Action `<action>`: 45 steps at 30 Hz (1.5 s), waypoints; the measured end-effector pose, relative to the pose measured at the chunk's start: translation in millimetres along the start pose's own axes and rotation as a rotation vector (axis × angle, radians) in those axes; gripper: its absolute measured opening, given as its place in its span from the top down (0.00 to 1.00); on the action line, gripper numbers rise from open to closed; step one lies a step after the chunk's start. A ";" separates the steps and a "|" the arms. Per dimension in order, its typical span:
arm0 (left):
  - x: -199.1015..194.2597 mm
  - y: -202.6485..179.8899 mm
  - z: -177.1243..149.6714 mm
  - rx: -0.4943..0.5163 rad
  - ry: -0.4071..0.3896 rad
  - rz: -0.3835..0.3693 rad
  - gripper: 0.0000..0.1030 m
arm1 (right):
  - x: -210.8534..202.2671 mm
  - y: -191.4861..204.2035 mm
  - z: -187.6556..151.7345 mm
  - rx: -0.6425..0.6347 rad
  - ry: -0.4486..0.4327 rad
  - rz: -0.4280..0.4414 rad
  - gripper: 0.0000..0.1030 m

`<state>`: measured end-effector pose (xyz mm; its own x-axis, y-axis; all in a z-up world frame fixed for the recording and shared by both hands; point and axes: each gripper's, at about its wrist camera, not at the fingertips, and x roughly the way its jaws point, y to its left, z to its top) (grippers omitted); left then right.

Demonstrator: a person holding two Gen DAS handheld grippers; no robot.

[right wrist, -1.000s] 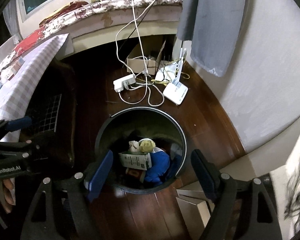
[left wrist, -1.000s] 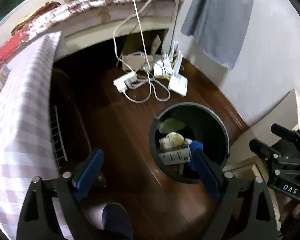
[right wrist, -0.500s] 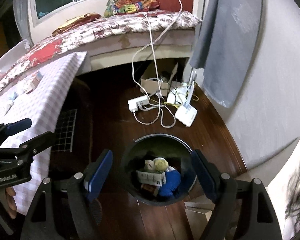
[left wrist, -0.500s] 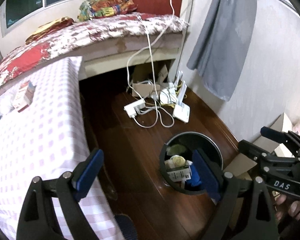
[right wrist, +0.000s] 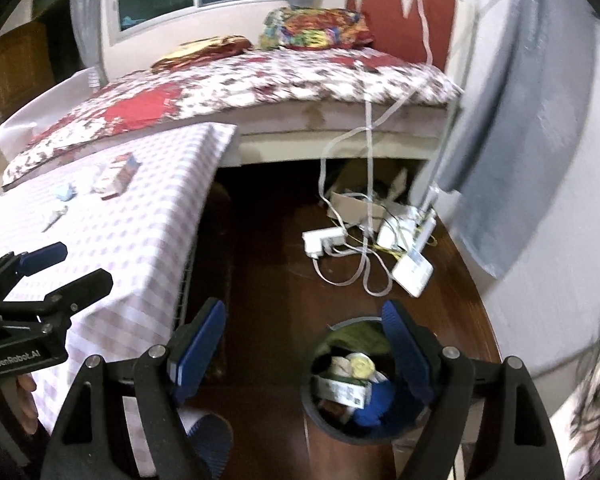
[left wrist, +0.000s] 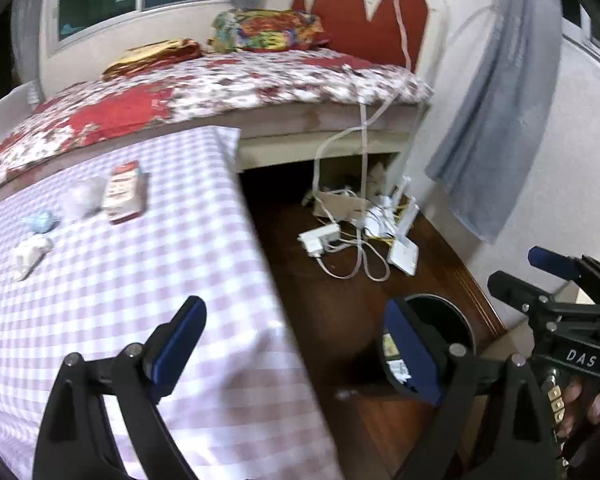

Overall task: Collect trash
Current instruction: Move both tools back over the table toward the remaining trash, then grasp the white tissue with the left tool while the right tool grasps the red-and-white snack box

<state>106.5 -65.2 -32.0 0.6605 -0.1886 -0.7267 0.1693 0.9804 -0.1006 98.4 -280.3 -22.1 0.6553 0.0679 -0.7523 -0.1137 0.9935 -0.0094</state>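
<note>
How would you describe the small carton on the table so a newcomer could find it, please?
Start at the checked tablecloth beside the bed. Near its far end lies the red-and-white carton, flat. It is the only boxy, printed item; its neighbours are crumpled white and blue scraps.

On the checked tablecloth [left wrist: 148, 280] four bits of trash lay well apart from my bin: a flat red-and-white carton [left wrist: 123, 192] lying on its side, a pale crumpled wad [left wrist: 82, 200] just beside it, a small blue crumpled scrap [left wrist: 40, 222] and a white crumpled wrapper [left wrist: 30, 256] nearer the table's edge. The round black bin [right wrist: 364, 384] stood upright on the dark wood floor beside the table. It already held a white printed carton [right wrist: 342, 392], a yellowish round lump [right wrist: 360, 365], something blue [right wrist: 376, 404] and something green [right wrist: 360, 334] at the back.
</note>
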 end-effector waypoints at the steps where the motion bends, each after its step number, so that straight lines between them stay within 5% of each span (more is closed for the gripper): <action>1: -1.8 7.6 0.9 -0.008 -0.004 0.011 0.10 | 1.3 8.0 4.8 -0.007 -0.004 0.012 0.20; 19: -17.5 129.4 0.3 -0.117 -0.039 0.160 0.10 | 20.4 140.6 61.0 -0.184 -0.017 0.162 0.20; 29: -21.3 243.9 -3.9 -0.199 -0.039 0.301 0.10 | 55.0 224.6 101.3 -0.257 0.047 0.242 0.20; 37: 0.6 325.2 -9.9 -0.279 0.011 0.363 0.10 | 110.5 292.5 132.2 -0.310 0.127 0.282 0.20; 45: 51.6 357.3 -1.6 -0.236 0.083 0.357 0.10 | 188.5 322.3 146.4 -0.338 0.228 0.233 0.20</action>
<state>199.9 275.5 -106.5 0.5846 0.1604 -0.7953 -0.2376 0.9711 0.0212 294.6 66.1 -70.5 0.4068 0.2256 -0.8852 -0.4996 0.8662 -0.0088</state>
